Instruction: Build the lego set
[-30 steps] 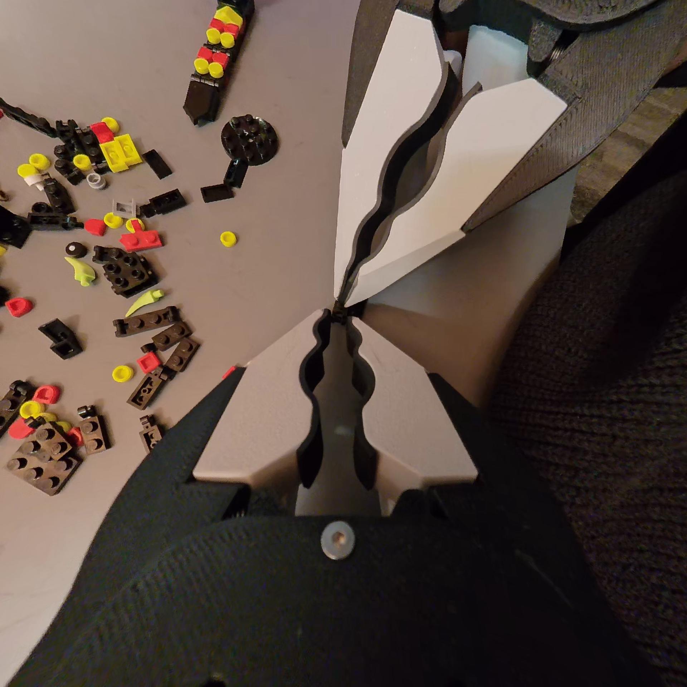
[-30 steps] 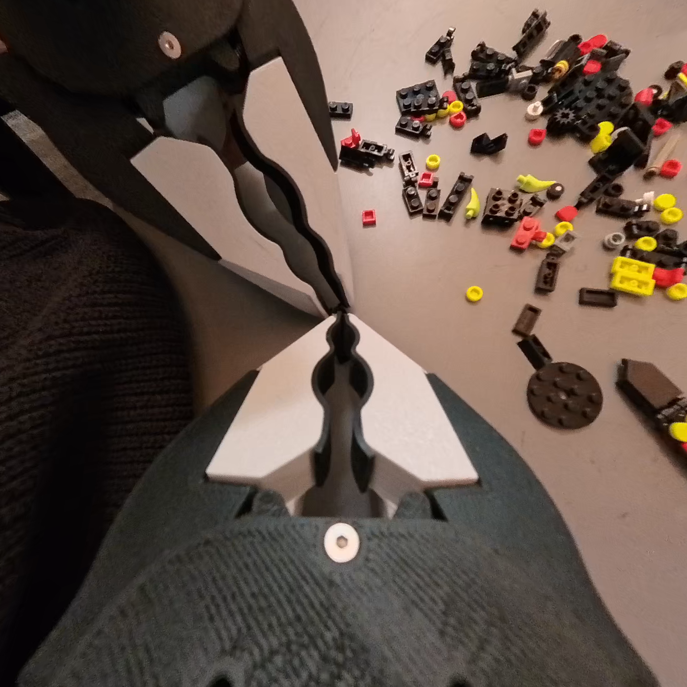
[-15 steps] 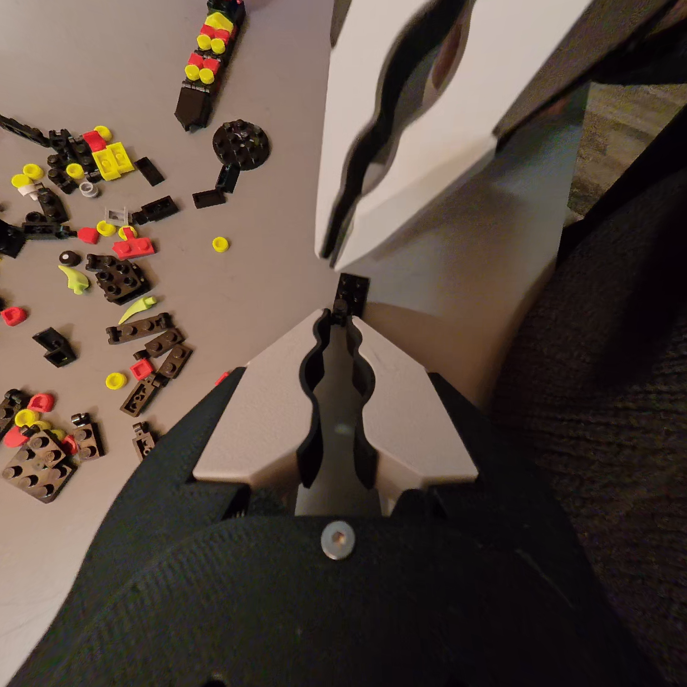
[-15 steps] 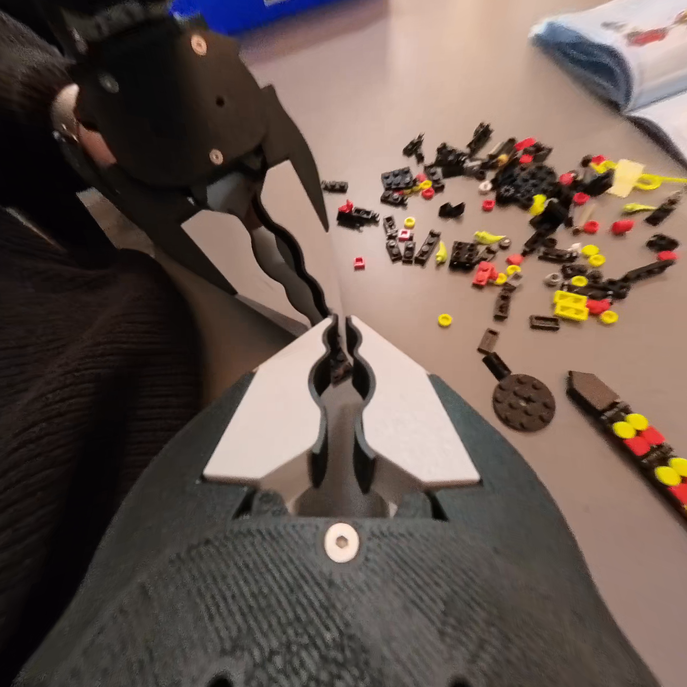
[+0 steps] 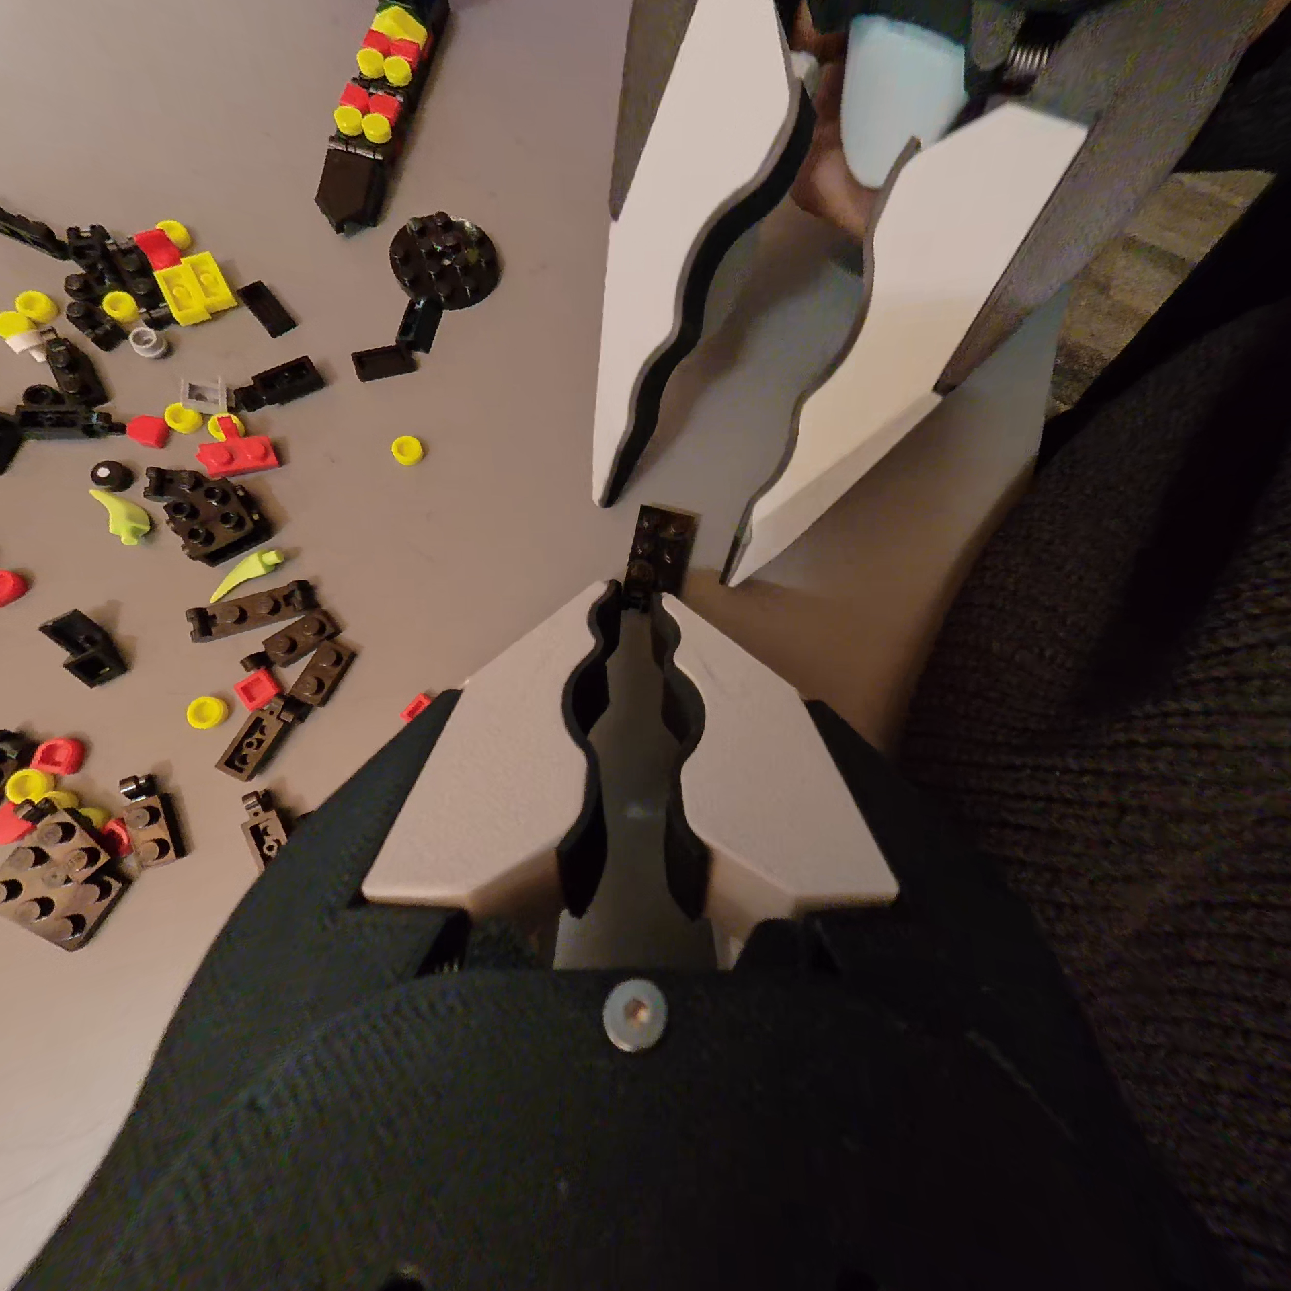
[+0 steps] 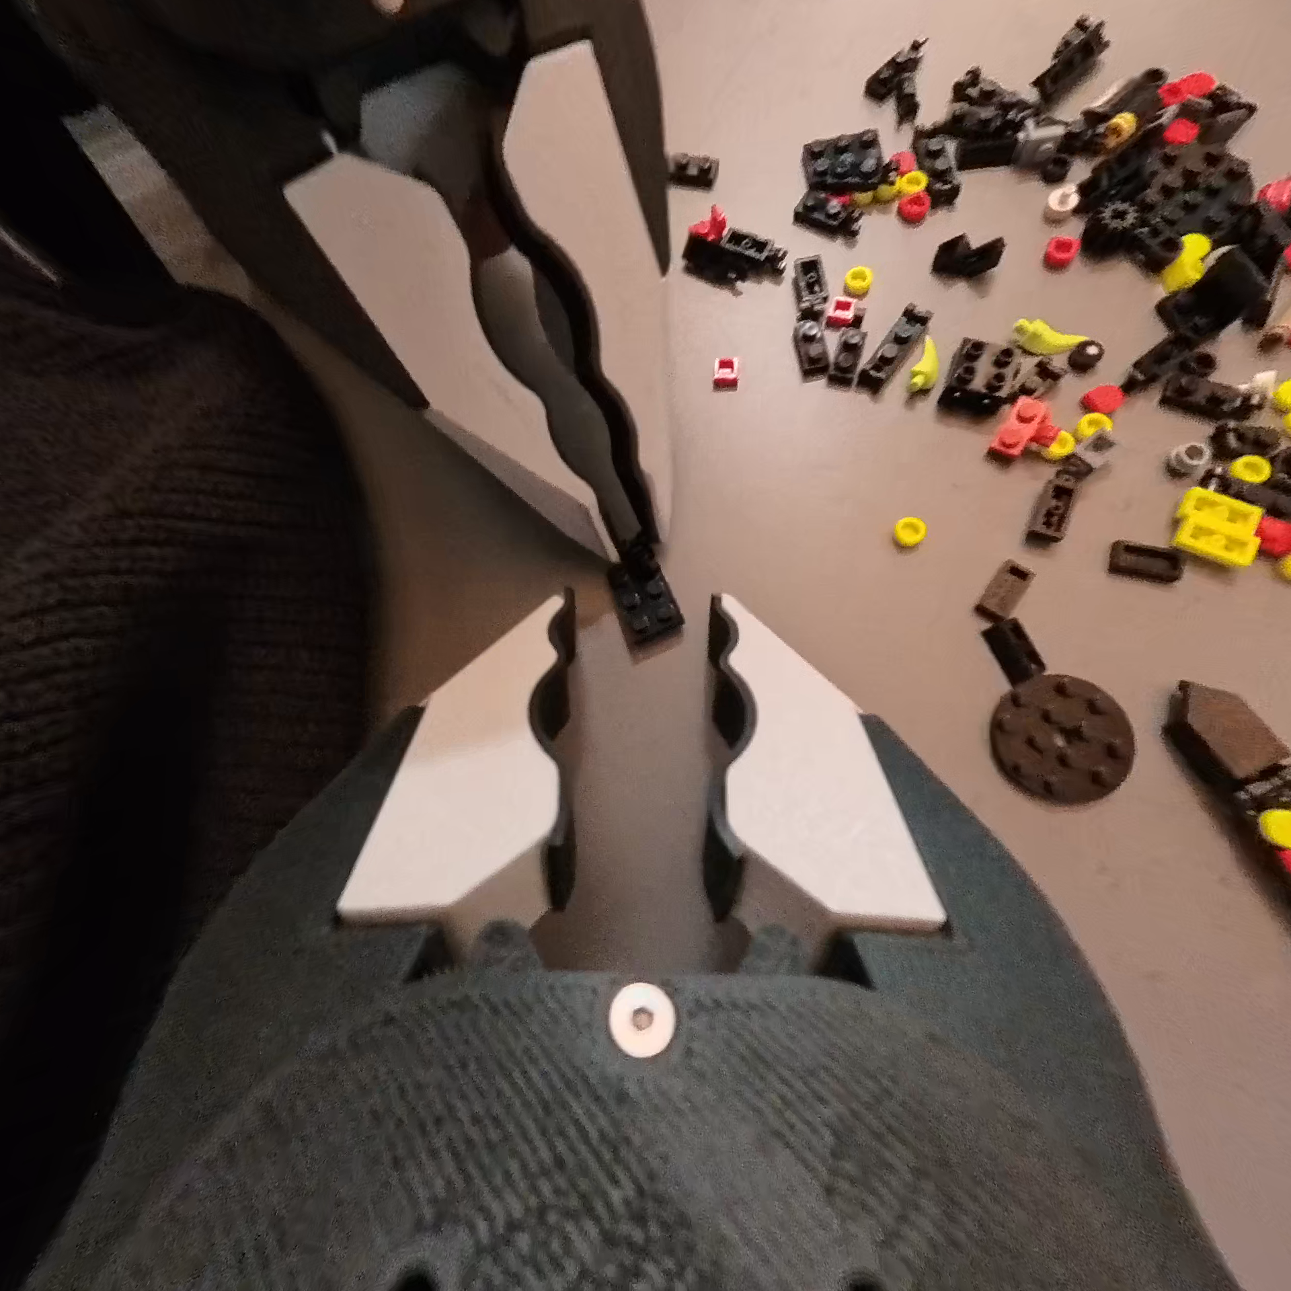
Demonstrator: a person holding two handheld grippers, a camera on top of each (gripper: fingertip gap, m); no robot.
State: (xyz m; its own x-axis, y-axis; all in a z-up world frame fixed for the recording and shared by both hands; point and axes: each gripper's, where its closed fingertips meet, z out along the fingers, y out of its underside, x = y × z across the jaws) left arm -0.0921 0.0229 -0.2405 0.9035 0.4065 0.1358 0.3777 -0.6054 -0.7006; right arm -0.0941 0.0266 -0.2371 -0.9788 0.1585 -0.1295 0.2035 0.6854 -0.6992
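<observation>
A small black studded plate [image 5: 662, 548] sticks out from the tips of my left gripper [image 5: 637, 602], which is shut on its near end and holds it above the table. My right gripper [image 6: 641, 604] is open, one fingertip on each side of the plate's free end [image 6: 646, 604], not touching it. In the left wrist view the right gripper [image 5: 667, 539] comes in from the top. In the right wrist view the left gripper [image 6: 634, 548] comes in from the upper left.
Loose black, red and yellow pieces [image 5: 209, 517] are scattered over the grey table [image 5: 454, 531]. A black round plate [image 6: 1062, 740] and a long black strip with yellow and red studs [image 5: 377, 91] lie nearby. A dark knitted sleeve [image 5: 1118, 733] borders the table edge.
My right gripper was shut tip to tip against the left, pulled away, then opened wide and now flanks the plate. The left gripper has kept hold of the black plate.
</observation>
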